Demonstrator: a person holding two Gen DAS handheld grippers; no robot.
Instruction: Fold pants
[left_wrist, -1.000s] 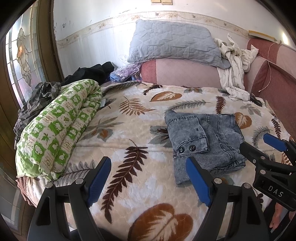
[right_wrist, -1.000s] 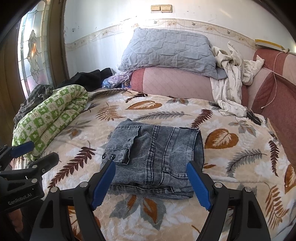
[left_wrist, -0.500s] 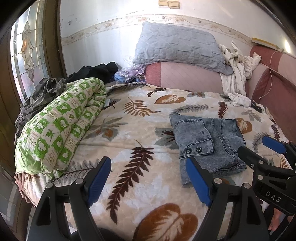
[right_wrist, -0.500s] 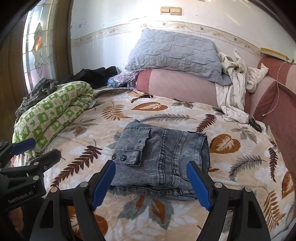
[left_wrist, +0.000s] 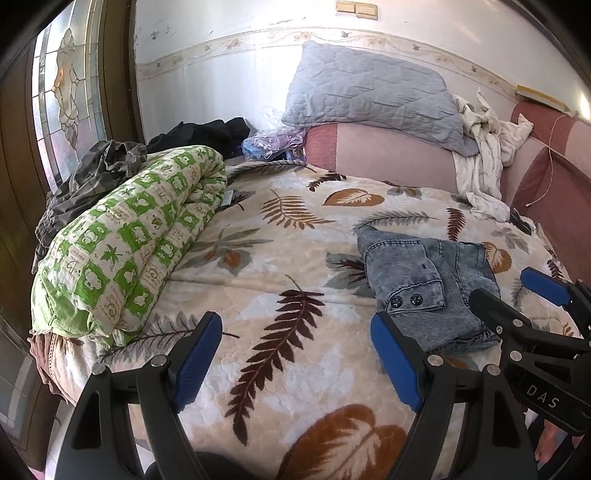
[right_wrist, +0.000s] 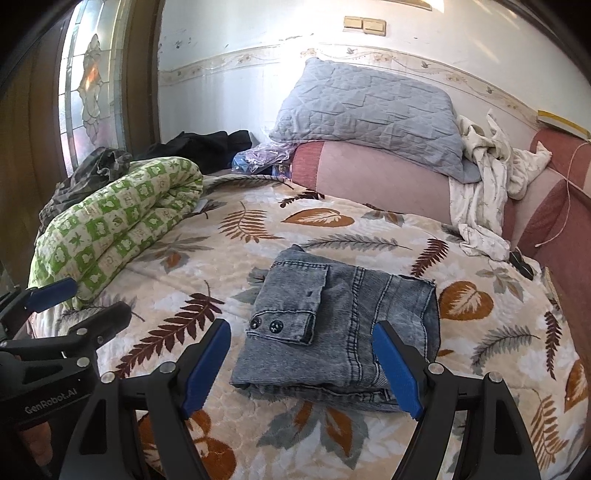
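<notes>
Leaf-print bed (right_wrist: 498, 332), folded pants (right_wrist: 343, 332), claws apart

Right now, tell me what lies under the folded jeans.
The folded jeans lie on the leaf-print blanket, which shows on every side of them. Whatever sits directly beneath the denim is covered, so I cannot tell if anything else is under there. Neither claw touches them.

The near corner of the folded pants (left_wrist: 424, 280) is covered by the left gripper's finger (left_wrist: 395, 358). The right gripper (left_wrist: 517, 295) is cut off by the frame's edge.
</notes>
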